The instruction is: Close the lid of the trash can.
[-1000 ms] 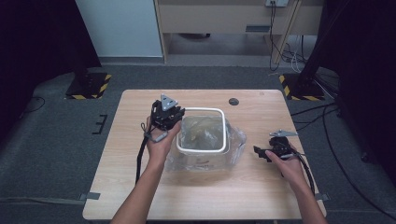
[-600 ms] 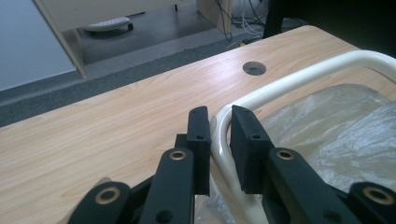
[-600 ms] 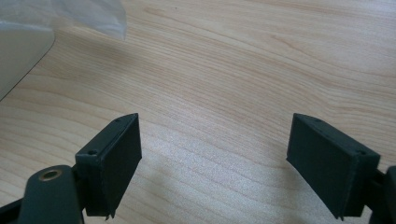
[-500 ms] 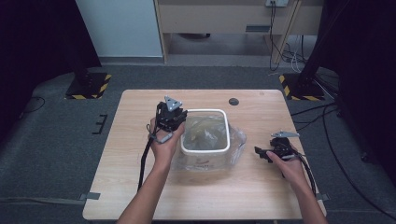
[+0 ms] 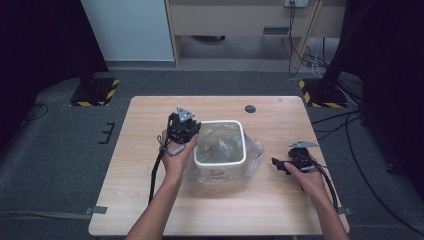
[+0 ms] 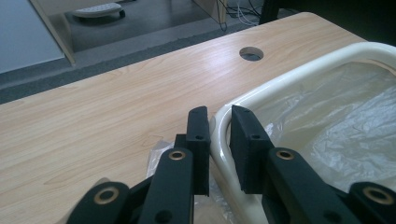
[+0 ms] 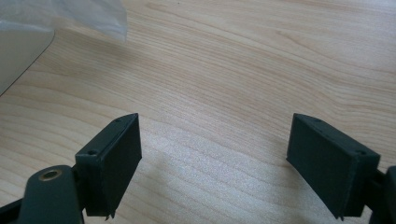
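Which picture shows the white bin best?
The high view: the whole bin with its bag. The left gripper view shows just a rim corner between the left claw. The right gripper view catches a blurry edge.

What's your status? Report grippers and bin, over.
Left gripper shut on the bin's rim, plastic liner inside and draped over. Right gripper open, resting on the table, apart from the bin. Nothing in the way.

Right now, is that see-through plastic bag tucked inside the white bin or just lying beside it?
Inside: the clear bag lines the white bin, with some spilling over its rim onto the table.
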`<state>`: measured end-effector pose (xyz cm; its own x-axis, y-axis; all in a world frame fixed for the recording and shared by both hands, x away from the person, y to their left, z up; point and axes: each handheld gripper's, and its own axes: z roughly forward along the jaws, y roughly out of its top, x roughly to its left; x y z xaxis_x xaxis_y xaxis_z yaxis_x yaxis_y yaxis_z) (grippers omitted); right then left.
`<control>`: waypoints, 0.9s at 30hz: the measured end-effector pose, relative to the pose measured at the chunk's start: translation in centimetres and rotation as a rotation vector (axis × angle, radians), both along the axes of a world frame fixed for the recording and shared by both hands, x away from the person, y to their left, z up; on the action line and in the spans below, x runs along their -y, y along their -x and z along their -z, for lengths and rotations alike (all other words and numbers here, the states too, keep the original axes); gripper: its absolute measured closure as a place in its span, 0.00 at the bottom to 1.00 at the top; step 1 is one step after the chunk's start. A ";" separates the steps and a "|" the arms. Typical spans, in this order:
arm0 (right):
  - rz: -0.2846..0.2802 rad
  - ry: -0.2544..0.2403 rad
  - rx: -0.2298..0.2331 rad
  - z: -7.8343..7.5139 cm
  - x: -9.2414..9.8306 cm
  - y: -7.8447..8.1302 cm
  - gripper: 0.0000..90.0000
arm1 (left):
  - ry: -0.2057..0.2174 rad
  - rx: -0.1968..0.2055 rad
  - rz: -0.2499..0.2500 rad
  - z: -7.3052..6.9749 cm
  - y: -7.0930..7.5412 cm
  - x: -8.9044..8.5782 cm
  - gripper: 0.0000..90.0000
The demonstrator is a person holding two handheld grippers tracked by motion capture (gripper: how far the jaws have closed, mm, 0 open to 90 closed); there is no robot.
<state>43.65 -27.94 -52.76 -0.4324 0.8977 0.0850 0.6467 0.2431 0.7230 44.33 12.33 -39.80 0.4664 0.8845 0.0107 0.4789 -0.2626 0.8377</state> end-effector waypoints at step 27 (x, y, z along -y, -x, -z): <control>-0.007 0.009 -0.009 0.4 -0.5 0.0 0.20 | -0.012 0.025 0.003 0.4 -0.2 -0.1 0.58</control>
<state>43.66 -27.42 -53.13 -0.4375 0.8956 0.0807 0.6519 0.2540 0.7145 44.52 12.39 -40.24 0.4689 0.8827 0.0324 0.4572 -0.2740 0.8461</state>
